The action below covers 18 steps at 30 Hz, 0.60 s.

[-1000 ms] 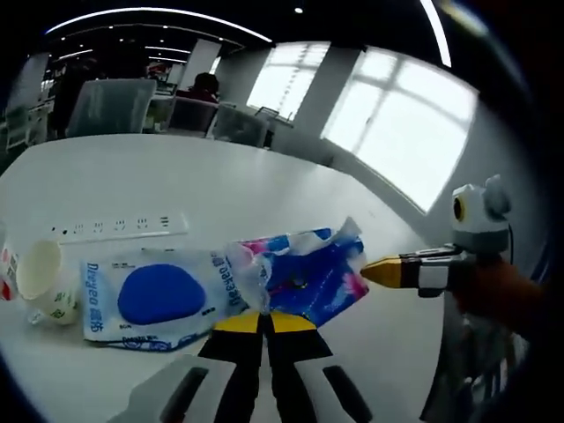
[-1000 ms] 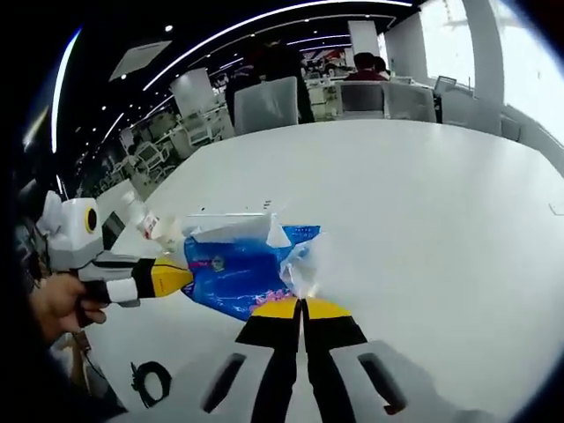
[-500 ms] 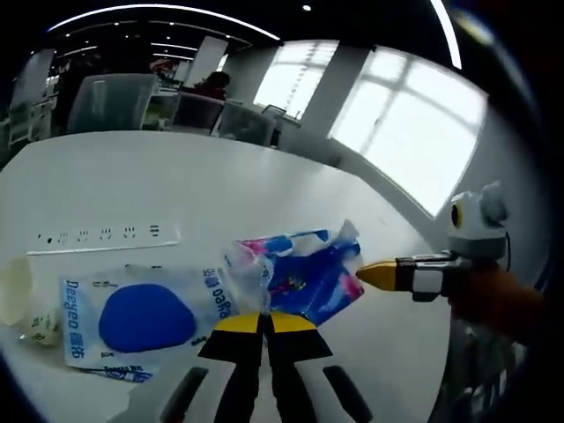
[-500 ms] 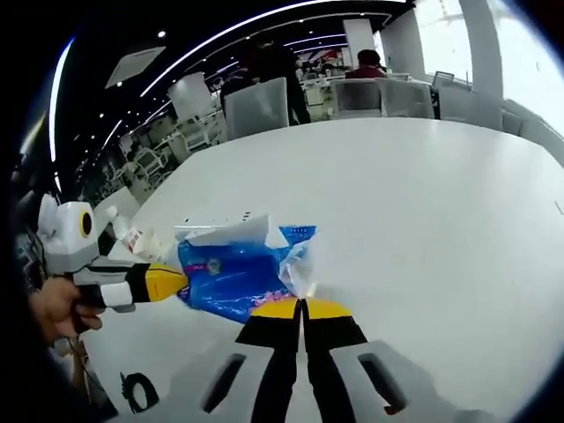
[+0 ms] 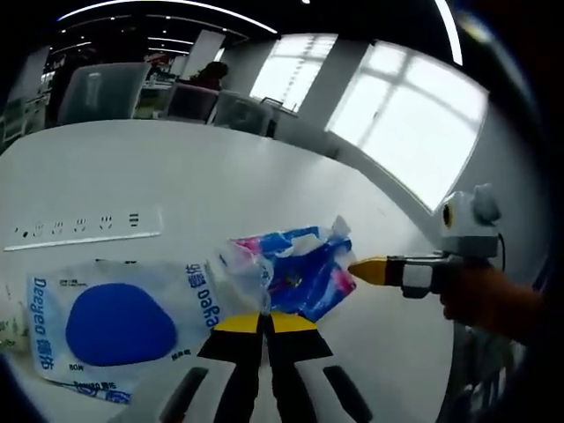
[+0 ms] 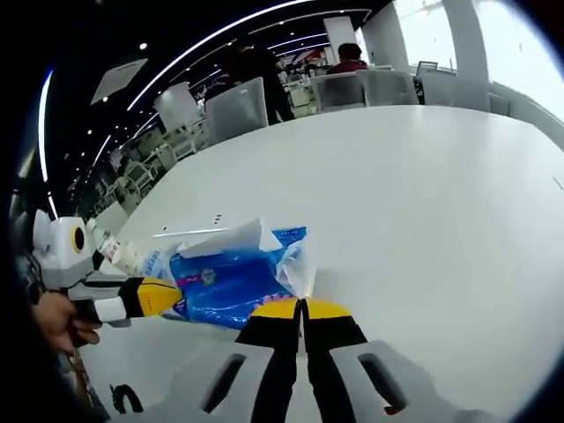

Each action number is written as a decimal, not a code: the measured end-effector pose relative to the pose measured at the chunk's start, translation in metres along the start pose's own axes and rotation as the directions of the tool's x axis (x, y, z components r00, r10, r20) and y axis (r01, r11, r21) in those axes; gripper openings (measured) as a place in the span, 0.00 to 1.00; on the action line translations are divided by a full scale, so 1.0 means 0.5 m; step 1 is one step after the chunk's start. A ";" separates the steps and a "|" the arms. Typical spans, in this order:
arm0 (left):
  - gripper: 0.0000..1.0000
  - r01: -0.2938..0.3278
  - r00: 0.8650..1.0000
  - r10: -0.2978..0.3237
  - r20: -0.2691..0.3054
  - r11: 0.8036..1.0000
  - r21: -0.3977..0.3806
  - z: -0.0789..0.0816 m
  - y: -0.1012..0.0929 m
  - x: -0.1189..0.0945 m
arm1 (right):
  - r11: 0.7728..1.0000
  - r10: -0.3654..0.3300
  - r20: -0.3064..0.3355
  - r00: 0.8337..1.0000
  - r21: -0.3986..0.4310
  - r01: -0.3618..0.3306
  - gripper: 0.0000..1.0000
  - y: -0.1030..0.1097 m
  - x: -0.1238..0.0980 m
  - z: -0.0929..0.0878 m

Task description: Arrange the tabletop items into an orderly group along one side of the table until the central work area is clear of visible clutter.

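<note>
A blue printed plastic bag (image 5: 295, 269) with a clear crumpled edge hangs stretched between my two grippers above the white table (image 5: 203, 172). My left gripper (image 5: 264, 315) is shut on its clear near end. My right gripper (image 5: 357, 267) comes in from the right, held by a hand, shut on the bag's far corner. In the right gripper view the same bag (image 6: 225, 282) runs from my right gripper (image 6: 300, 304), shut on the clear edge, to the left gripper (image 6: 172, 295) at its other end. A white pack with a blue oval (image 5: 115, 322) lies flat, left of the bag.
A white power strip (image 5: 79, 231) lies beyond the pack. The edge of a paper cup (image 5: 9, 322) shows at the far left, and a small bottle (image 6: 113, 249) stands near the left gripper. Chairs (image 6: 236, 107) and seated people line the table's far side.
Both grippers keep hold of the bag. In the left gripper view the pack, power strip and cup have slid left, the cup almost out of the picture. The right gripper view has lifted slightly.
</note>
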<state>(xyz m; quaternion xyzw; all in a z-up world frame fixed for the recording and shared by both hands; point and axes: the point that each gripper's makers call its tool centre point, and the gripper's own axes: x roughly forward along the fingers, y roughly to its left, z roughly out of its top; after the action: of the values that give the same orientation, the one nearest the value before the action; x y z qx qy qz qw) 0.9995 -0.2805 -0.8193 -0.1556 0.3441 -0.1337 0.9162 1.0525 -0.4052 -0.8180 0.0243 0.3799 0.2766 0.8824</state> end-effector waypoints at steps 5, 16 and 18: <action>0.00 0.005 1.000 -0.004 -0.028 0.999 0.041 -0.012 0.002 0.023 | 1.000 -0.012 -0.006 1.000 0.012 0.012 0.00 -0.022 0.022 -0.010; 0.00 -0.006 0.992 0.014 -0.123 0.998 0.059 -0.040 0.019 0.057 | 1.000 -0.020 -0.045 0.999 0.023 0.021 0.00 -0.044 0.054 -0.044; 0.00 -0.007 0.992 0.013 -0.123 0.999 0.047 -0.038 0.019 0.057 | 0.999 -0.025 -0.045 0.999 0.020 0.026 0.00 -0.048 0.057 -0.046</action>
<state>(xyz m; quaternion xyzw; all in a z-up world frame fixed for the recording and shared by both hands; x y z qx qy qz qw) 1.0087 -0.2857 -0.8531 -0.1242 0.3978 -0.1463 0.8972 1.0640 -0.4151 -0.8589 0.0221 0.4025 0.2619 0.8769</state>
